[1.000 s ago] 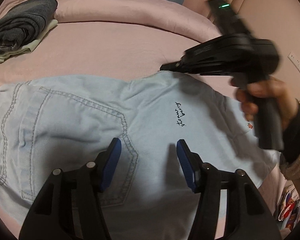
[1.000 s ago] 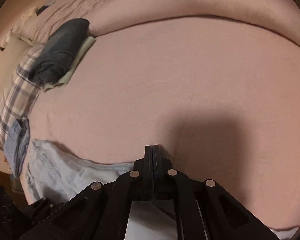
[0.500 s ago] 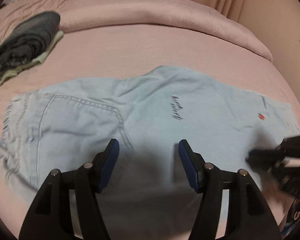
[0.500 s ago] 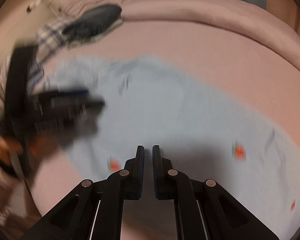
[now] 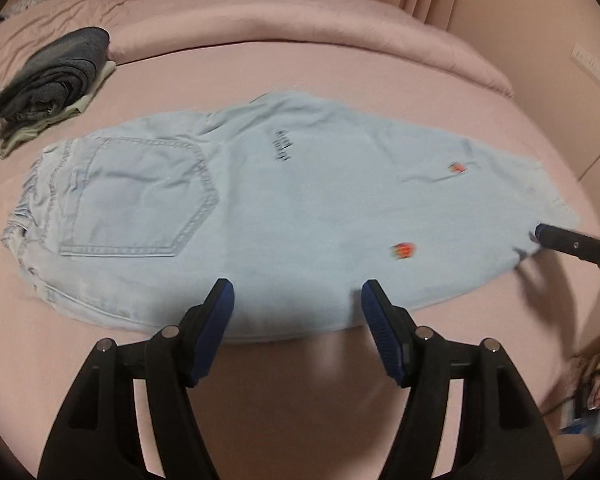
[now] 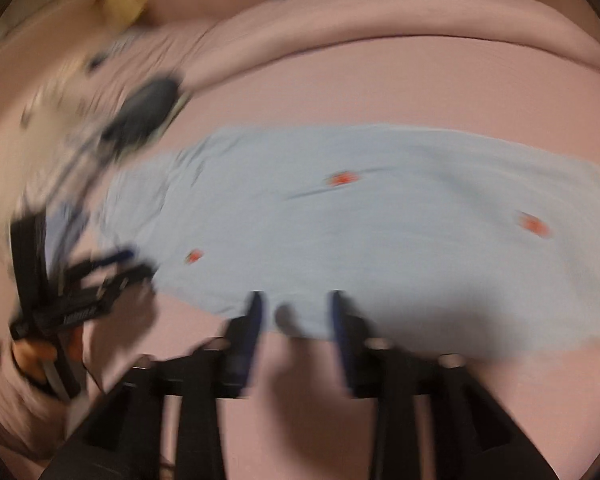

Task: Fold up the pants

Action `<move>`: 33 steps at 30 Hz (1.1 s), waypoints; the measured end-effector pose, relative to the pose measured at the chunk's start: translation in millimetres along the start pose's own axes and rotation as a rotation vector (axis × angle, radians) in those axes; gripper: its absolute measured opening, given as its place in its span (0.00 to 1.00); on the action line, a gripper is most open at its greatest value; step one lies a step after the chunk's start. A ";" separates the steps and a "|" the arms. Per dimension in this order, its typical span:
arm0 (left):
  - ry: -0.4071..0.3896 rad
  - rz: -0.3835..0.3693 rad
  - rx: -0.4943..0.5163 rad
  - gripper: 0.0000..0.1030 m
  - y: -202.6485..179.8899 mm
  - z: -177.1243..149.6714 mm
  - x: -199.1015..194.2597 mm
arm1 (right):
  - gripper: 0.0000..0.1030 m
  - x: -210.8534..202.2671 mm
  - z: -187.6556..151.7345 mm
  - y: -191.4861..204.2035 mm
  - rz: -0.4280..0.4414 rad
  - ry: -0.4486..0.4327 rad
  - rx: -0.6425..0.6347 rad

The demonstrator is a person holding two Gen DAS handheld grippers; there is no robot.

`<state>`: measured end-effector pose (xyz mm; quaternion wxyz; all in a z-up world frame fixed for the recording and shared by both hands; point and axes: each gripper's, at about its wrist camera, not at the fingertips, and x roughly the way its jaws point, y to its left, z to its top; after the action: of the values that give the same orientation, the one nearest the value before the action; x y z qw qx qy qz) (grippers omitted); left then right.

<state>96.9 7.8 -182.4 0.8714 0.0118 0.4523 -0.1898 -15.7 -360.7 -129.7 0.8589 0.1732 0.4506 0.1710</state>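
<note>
Pink bed: pale-blue denim pants lie flat ahead of both tongs, left and right, spread, empty, ready to pinch the near edge.

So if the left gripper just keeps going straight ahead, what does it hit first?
Most likely the light blue jeans lying flat on the pink bed: the open left gripper points at their near edge, though depth is hard to judge.

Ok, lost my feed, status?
Left gripper open, right gripper open, both empty. Pants flat on bed, lengthwise fold done. Nothing in the way.
</note>
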 end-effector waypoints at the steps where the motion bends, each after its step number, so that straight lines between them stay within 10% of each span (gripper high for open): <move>1: -0.005 -0.017 -0.009 0.66 -5.5 0.6 -2.1 | 0.49 -9.1 -1.4 -11.9 -0.005 -0.033 0.050; 9: 0.007 -0.220 -0.036 0.74 -69.6 27.3 11.6 | 0.49 -80.7 -50.1 -152.0 -0.035 -0.300 0.653; 15: 0.061 -0.338 -0.066 0.74 -109.4 47.3 44.0 | 0.50 -75.0 -71.2 -191.6 0.039 -0.368 0.831; 20: 0.117 -0.463 -0.128 0.74 -138.9 57.4 63.6 | 0.49 -61.1 -51.3 -199.4 0.025 -0.435 0.789; 27: 0.214 -0.488 -0.234 0.72 -140.5 51.7 96.7 | 0.13 -53.1 -21.9 -195.1 -0.055 -0.437 0.736; 33: 0.232 -0.545 -0.314 0.72 -132.3 63.5 96.0 | 0.10 -68.9 16.3 -141.1 -0.118 -0.457 0.445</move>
<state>151.3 -157.9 -201.0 0.7225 -0.2225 0.5587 -0.3410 -19.5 -518.4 -135.5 0.8874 0.3641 0.2816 -0.0249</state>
